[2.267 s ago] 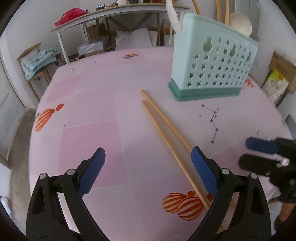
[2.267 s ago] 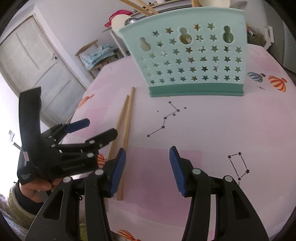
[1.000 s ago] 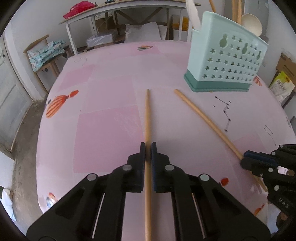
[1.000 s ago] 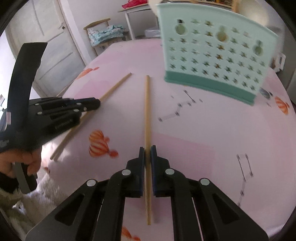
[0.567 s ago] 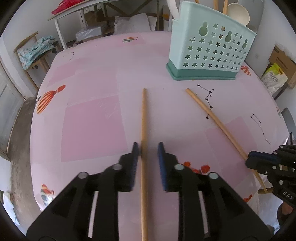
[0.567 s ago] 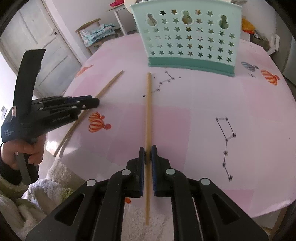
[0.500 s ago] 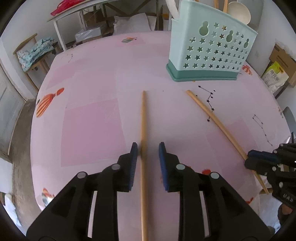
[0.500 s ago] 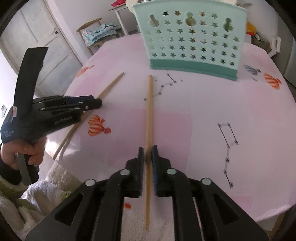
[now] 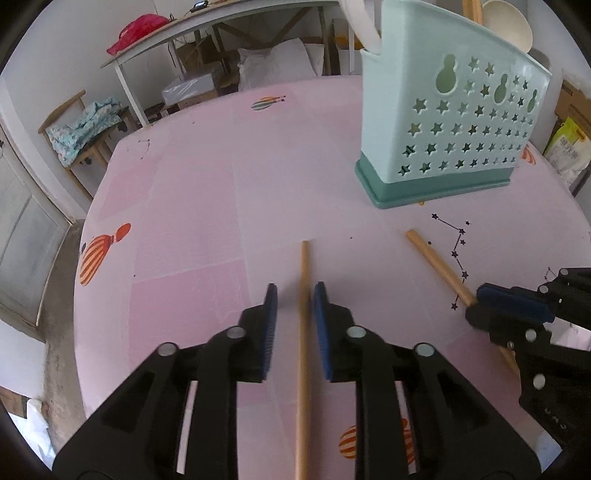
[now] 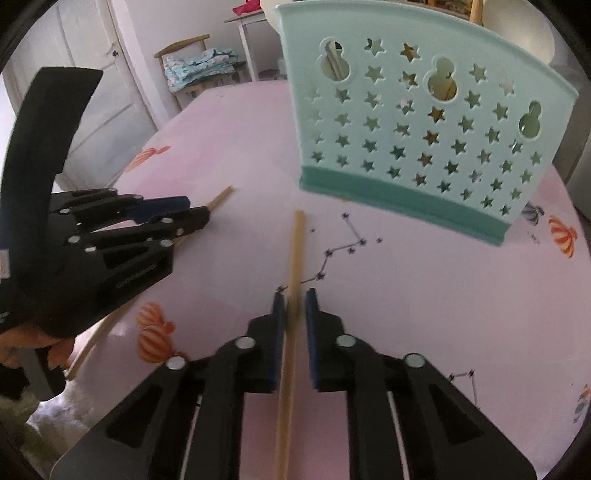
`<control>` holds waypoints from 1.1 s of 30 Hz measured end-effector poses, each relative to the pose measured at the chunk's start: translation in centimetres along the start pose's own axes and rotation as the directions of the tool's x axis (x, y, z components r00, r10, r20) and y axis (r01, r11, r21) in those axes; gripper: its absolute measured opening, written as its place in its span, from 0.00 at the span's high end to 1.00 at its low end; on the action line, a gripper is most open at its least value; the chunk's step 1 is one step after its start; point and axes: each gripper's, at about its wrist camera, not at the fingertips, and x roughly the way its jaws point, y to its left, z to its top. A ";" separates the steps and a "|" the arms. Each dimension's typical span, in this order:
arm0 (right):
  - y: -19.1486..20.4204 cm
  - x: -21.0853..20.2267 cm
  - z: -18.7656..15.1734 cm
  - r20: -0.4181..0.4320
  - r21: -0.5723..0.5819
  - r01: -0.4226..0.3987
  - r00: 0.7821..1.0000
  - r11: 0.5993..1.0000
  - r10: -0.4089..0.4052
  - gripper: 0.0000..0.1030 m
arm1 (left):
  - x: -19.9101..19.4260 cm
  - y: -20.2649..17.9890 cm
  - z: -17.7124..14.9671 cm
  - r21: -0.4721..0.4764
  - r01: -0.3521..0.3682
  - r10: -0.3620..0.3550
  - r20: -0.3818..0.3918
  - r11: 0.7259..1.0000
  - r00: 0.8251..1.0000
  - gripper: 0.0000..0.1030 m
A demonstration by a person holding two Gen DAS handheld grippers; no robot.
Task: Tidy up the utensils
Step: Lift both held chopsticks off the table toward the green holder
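While each chopstick lies between a pair of blue pads, neither appears firmly clamped. The left hand-held gripper (image 9: pixel 294 295) straddles the left chopstick (image 9: pixel 303 332); its jaws are closing, with visible gaps on both sides of the stick, so the pads do not yet press on it. The right hand-held gripper (image 10: pixel 294 299) straddles the right chopstick (image 10: pixel 293 280); its jaws are also closing, and a narrow gap shows beside the right pad. That part of the stick is blurred, so contact on the left pad cannot be confirmed.

Both chopsticks run lengthwise along the line of the fingers, tips pointing toward the utensil holder (image 10: pixel 424 140). This alignment probably allows each stick to be seized near its middle and carried tip-first. The holder stands upright on the pink worktop (image 9: pixel 207 206), just beyond the stick tips and not touching them. Wooden handles and a pale spoon (image 9: pixel 508 22) already project from its top, so the two chopsticks seem to be the remaining items to store.

A secure pinch is likely required before lifting, since a loose stick would pivot or slip.
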 end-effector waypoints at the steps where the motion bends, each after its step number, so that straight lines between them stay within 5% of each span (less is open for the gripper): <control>1: -0.1 0.0 0.0 0.000 0.007 -0.003 1.000 1.000 0.003 0.93 | -0.1 -0.3 0.0 0.005 -0.005 0.005 0.001 1.000 1.000 0.87; 33: -2.0 -1.4 -1.6 -0.001 0.077 0.007 1.000 0.997 -0.007 0.93 | -0.1 -1.3 0.1 0.053 -0.035 0.034 0.033 0.998 0.999 0.95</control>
